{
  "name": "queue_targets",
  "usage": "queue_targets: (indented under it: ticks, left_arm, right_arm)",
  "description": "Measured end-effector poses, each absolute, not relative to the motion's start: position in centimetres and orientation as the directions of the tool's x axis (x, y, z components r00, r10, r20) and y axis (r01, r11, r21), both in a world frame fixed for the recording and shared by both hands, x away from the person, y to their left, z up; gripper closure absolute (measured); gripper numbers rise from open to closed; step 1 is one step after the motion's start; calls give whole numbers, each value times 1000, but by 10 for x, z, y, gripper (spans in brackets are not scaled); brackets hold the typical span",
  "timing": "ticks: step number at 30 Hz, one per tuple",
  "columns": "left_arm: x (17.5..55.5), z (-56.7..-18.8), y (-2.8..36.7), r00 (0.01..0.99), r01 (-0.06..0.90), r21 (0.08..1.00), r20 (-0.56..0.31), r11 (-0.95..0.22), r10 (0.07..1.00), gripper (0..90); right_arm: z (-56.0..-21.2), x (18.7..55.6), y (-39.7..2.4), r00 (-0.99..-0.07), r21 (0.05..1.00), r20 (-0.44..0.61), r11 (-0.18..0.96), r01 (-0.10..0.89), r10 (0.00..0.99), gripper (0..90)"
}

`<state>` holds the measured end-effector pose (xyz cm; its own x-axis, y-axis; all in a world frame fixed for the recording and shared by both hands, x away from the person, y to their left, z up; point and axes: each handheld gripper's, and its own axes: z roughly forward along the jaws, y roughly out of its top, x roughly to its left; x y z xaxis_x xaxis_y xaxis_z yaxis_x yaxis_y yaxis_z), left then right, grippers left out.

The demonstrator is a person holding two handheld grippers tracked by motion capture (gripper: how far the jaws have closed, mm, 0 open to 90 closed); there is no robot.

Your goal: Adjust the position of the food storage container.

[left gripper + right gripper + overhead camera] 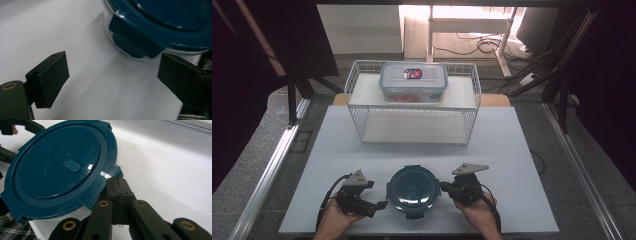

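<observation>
Right now the round container [413,191] with the dark blue lid [60,167] sits on the white tabletop [512,150] near its front edge, between the two grippers. The left gripper [112,77] has its jaws spread wide with nothing in them, one latch tab [136,37] of the lid just ahead of them. The right gripper [119,195] has its jaws pressed together, tips right up against the lid's rim by another tab; whether they actually touch it I cannot tell.

Most likely risk: a sideways push from the closed right jaws would slide the whole container across the smooth tabletop instead of working the latch, since nothing braces it on the far side yet. If the left jaws close on the tab at an angle, they could slip off the slick plastic or tip the container.

Farther back stands a white wire basket [362,95] holding a rectangular lidded box [413,82], well apart from the work. Between it and the container the tabletop is bare, so nothing blocks either hand.
</observation>
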<state>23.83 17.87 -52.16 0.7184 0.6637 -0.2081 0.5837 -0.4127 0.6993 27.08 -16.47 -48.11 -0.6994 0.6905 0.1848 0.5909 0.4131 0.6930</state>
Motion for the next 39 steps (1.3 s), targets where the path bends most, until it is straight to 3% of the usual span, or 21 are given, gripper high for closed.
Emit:
queue_targets:
  ticks: [8, 13, 20, 26, 30, 39]
  left_arm:
    - [242, -523, 180, 679, 602, 683, -165, -414, 715, 111]
    - [242, -523, 188, 686, 623, 679, -235, -388, 689, 116]
    - [234, -521, 199, 698, 613, 703, -267, -361, 664, 69]
    - [226, -525, 200, 706, 594, 709, -234, -379, 668, 43]
    - [225, -530, 202, 701, 602, 713, -257, -359, 665, 35]
    - [227, -533, 210, 685, 603, 732, -274, -315, 675, 32]
  right_arm:
    - [-482, 269, -163, -710, 690, 202, 416, 592, 675, 897]
    - [-484, 268, -161, -739, 695, 149, 462, 551, 657, 883]
    - [-477, 261, -170, -755, 761, 49, 465, 452, 654, 634]
    - [-481, 264, -189, -776, 798, 97, 418, 435, 623, 257]
    - [-489, 268, -197, -765, 794, 111, 407, 452, 634, 79]
    - [-498, 270, -199, -773, 761, 87, 459, 459, 629, 28]
